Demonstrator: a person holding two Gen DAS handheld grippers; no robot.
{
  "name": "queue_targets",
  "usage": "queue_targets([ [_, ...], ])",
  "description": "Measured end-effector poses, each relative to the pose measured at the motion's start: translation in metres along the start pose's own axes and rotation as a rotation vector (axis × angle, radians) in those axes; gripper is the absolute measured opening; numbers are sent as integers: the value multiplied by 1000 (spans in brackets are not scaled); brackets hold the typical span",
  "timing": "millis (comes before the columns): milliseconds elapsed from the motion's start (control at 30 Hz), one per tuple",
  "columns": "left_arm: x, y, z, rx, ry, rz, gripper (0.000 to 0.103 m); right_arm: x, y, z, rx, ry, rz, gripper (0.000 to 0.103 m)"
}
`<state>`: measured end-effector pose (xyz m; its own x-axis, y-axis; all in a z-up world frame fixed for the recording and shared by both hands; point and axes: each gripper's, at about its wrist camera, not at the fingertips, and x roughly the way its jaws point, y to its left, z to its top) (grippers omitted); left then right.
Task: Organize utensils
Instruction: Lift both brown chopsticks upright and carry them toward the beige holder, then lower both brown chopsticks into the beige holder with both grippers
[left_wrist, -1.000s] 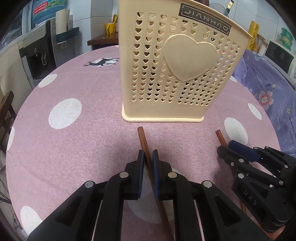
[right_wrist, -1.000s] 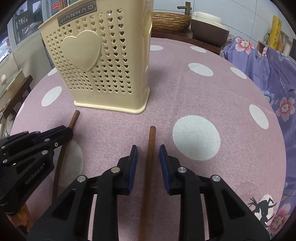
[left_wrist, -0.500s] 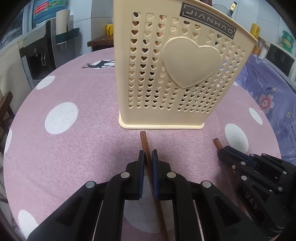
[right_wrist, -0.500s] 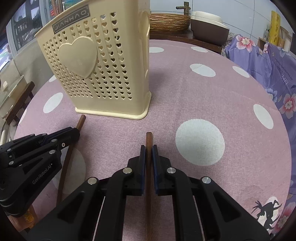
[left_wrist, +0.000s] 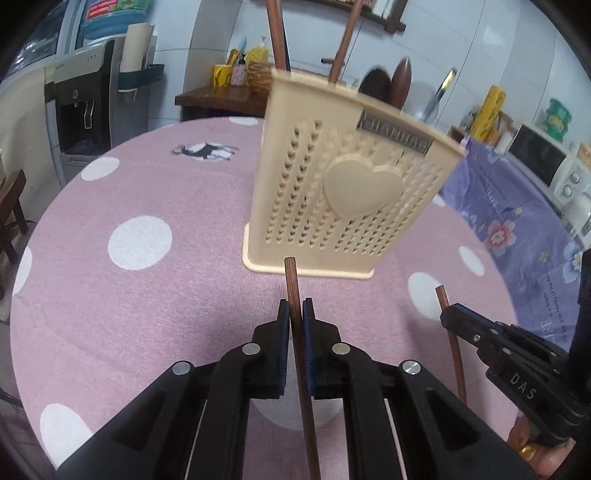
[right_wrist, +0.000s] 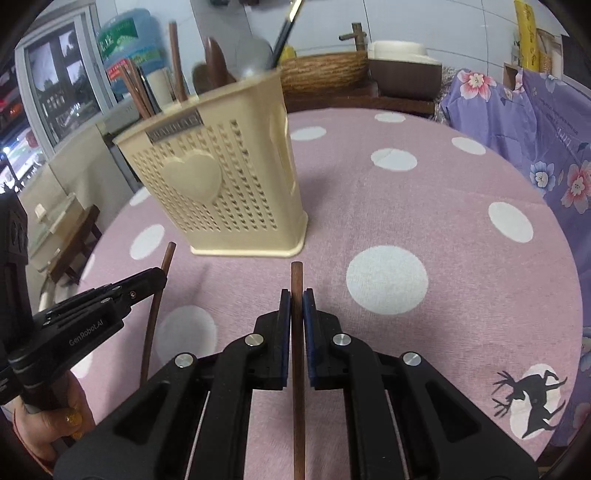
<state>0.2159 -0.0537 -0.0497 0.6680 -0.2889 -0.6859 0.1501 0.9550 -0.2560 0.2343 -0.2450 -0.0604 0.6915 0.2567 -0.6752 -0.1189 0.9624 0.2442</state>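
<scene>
A cream utensil holder (left_wrist: 347, 192) with heart-shaped holes stands on the pink dotted tablecloth; it also shows in the right wrist view (right_wrist: 221, 188). Chopsticks and spoons stick out of its top. My left gripper (left_wrist: 295, 317) is shut on a brown chopstick (left_wrist: 291, 284), lifted off the table in front of the holder. My right gripper (right_wrist: 296, 306) is shut on a second brown chopstick (right_wrist: 296, 277), also lifted. Each gripper shows in the other's view: the right one (left_wrist: 448, 317) and the left one (right_wrist: 162, 275).
The round table (left_wrist: 140, 236) has a purple floral cloth (right_wrist: 517, 122) beside it on the right. A water dispenser (left_wrist: 81, 107) stands at the far left. A wooden side table with a woven basket (right_wrist: 325, 70) is behind.
Both grippers have risen from the table with their chopsticks. The right gripper shut on its chopstick during the last second. The holder now looks smaller and lower in both views.
</scene>
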Motion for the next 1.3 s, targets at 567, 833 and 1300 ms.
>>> queue_targets([
  [567, -101, -6, 29, 19, -212, -116, 8, -105, 27, 37, -54, -204, 123, 8],
  [833, -109, -13, 33, 43, -246, -116, 8, -113, 35, 42, -81, -218, 119, 8],
  [1300, -119, -11, 43, 41, -261, -151, 8, -124, 35, 49, -85, -234, 141, 8],
])
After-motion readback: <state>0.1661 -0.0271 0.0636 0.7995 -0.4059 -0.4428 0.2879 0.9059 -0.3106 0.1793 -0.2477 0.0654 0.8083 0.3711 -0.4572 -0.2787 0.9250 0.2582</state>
